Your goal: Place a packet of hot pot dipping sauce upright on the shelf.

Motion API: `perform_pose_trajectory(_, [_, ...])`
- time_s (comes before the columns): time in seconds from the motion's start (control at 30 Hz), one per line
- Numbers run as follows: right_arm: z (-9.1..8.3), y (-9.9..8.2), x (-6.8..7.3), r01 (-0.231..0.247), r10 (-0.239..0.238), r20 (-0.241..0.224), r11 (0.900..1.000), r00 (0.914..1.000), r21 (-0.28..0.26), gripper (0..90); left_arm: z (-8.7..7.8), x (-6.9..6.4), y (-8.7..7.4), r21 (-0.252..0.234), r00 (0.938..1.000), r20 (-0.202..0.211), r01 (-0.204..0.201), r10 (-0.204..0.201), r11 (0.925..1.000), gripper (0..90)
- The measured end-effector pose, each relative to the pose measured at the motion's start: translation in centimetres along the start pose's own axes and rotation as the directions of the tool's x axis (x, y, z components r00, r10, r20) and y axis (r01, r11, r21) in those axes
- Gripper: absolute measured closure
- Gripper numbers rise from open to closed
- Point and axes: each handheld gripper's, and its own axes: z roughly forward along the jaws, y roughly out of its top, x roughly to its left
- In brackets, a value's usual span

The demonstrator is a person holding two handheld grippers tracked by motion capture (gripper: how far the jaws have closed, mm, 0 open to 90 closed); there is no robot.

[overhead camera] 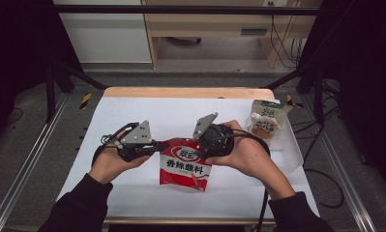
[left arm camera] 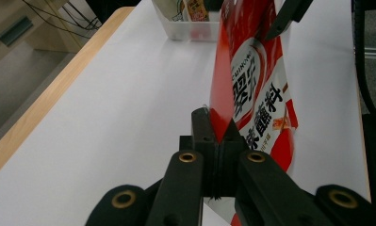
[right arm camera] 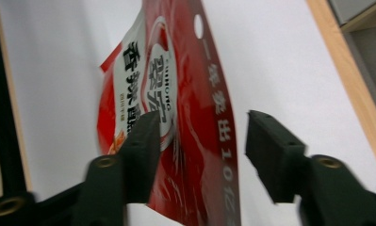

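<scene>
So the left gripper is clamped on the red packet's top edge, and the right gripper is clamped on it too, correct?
Not quite. In the right gripper view the right gripper stands open around the red packet, its pads apart. The left gripper is clamped on it.

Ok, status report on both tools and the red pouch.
Left tool shut on the red pouch, top corner. Right tool open, astride the pouch's top edge. Clear bin with another packet at right, nothing in the way.
</scene>
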Motion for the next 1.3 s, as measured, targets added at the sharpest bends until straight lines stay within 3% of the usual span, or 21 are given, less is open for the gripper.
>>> perform_pose_trajectory(0.23, [0.2, 0.2, 0.1, 0.012, -0.01, -0.038, 0.9989, 0.9992, 0.046, 77.6, -0.2, -0.1, 0.4, -0.013, 1.0, -0.003, -0.003, 0.003, 0.9999, 90.0])
perform_pose_trajectory(0.47, [-0.2, 0.5, 0.0, 0.003, 0.0, -0.063, 0.9991, 0.998, 0.042, 89.1, -0.6, 0.1, 0.6, -0.024, 0.9999, -0.01, -0.002, 0.002, 0.9997, 90.0])
perform_pose_trajectory(0.8, [-1.1, 1.5, -0.7, 0.035, -0.034, -0.025, 0.9985, 0.9991, 0.042, 89.8, -1.4, 0.6, 1.1, -0.049, 0.9997, -0.022, 0.005, -0.006, 0.9988, 90.0])
perform_pose_trajectory(1.1, [-1.7, 2.3, -0.8, 0.063, -0.063, -0.013, 0.9954, 0.998, 0.072, 90.0, -1.6, 0.9, 1.2, -0.065, 0.9994, -0.023, 0.025, -0.027, 0.9976, 89.6])
perform_pose_trajectory(1.2, [-1.9, 2.6, -1.0, 0.073, -0.074, 0.003, 0.9943, 0.9973, 0.078, 90.0, -1.7, 1.1, 0.9, -0.098, 0.9975, -0.041, 0.052, -0.057, 0.9938, 78.5])
perform_pose_trajectory(1.3, [-2.2, 2.8, -1.3, 0.086, -0.088, 0.023, 0.9919, 0.9958, 0.093, 90.0, -1.7, 1.3, 0.5, -0.125, 0.9936, -0.068, 0.081, -0.09, 0.9889, 56.8])
